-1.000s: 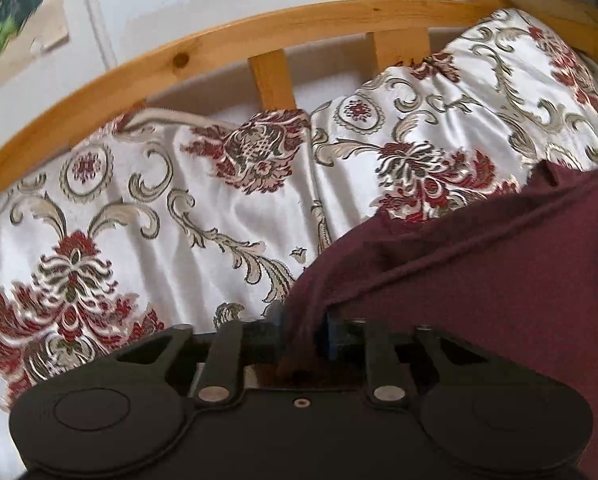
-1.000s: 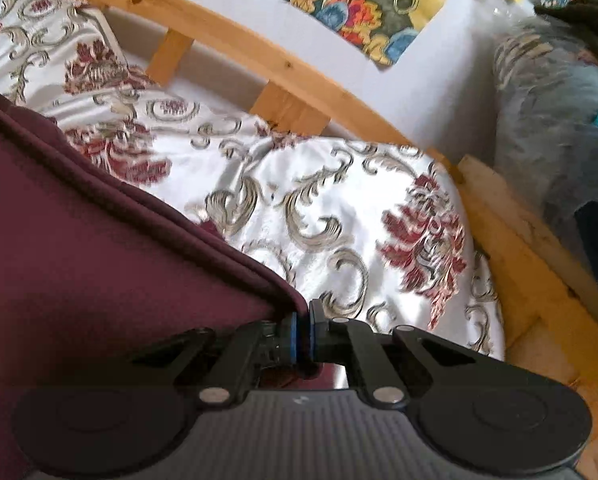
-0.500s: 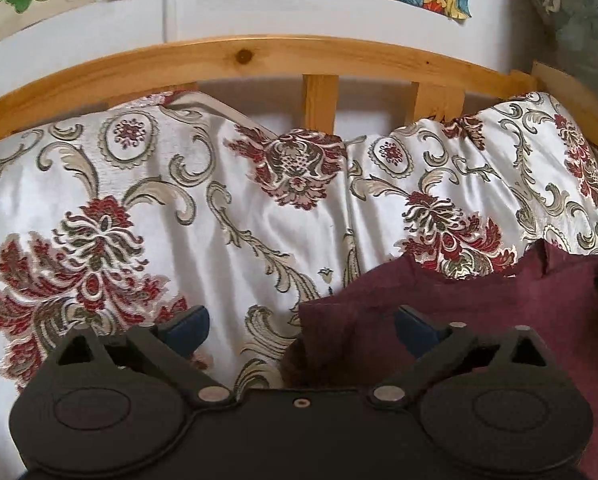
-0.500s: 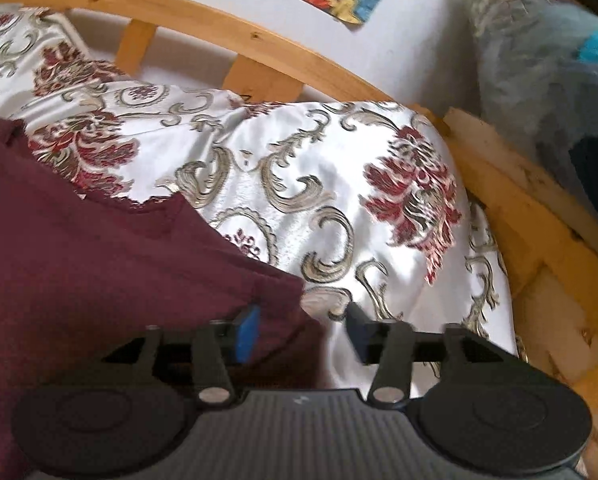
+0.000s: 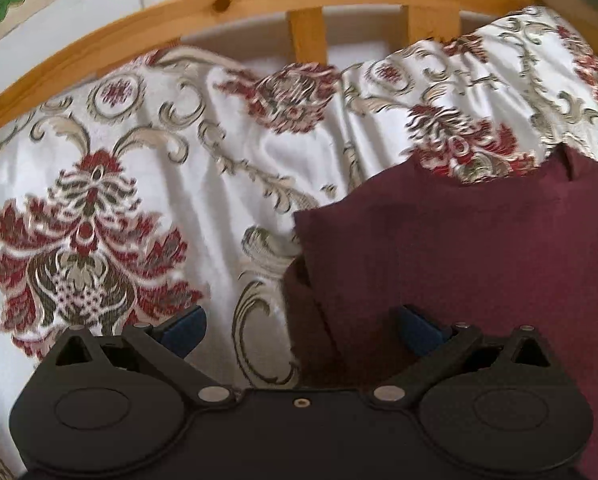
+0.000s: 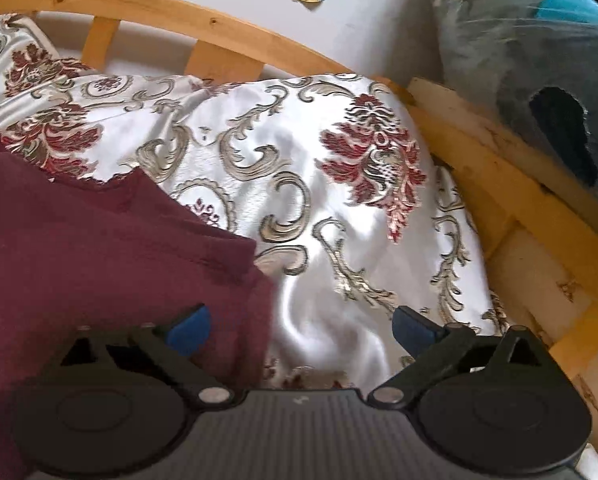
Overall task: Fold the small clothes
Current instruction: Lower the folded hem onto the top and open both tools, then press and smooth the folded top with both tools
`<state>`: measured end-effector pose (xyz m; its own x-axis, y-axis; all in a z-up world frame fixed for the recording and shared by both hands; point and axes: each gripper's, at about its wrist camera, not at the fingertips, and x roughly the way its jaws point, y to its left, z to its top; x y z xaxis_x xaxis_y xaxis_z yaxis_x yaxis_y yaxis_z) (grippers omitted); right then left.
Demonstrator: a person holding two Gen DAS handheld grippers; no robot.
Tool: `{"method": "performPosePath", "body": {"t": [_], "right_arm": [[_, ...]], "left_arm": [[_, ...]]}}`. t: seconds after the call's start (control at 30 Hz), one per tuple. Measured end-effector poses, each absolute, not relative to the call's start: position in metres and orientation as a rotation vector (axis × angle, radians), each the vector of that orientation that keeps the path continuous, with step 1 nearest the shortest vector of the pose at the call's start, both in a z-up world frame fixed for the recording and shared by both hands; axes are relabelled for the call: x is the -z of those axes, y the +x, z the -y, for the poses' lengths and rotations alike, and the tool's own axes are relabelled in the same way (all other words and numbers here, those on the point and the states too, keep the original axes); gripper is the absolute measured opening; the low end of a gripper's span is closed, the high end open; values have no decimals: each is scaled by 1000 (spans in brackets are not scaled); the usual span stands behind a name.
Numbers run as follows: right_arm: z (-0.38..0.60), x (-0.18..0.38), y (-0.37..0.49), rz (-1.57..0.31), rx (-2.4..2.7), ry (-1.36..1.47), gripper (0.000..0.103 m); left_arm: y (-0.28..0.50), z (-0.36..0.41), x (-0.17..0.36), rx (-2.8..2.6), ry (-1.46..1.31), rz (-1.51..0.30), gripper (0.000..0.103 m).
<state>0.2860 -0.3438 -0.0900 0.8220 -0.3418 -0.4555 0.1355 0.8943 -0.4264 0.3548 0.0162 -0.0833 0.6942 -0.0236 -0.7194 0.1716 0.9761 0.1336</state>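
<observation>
The left gripper [image 5: 301,330] tilts down over the maroon garment [image 5: 459,264], jaws wide apart. The right gripper [image 6: 301,326], angled lower toward the bedspread [image 6: 339,208], is opening, its pads clear of the cloth.

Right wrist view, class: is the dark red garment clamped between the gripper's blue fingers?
No: the dark red garment lies loose on the patterned bedspread, blue fingers spread apart.

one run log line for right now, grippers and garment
left gripper: open, empty | right gripper: jaws opening, empty | maroon garment: lying on floral bedspread
</observation>
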Motion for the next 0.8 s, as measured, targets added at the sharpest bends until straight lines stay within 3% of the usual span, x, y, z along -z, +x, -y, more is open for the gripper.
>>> {"method": "performPosePath", "body": {"t": [0.57, 0.8], "right_arm": [[344, 26, 186, -402, 148, -167, 103], [333, 11, 131, -362, 129, -163, 103]], "left_arm": [[277, -31, 13, 144, 6, -708, 102], [210, -20, 20, 187, -23, -730, 102]]}}
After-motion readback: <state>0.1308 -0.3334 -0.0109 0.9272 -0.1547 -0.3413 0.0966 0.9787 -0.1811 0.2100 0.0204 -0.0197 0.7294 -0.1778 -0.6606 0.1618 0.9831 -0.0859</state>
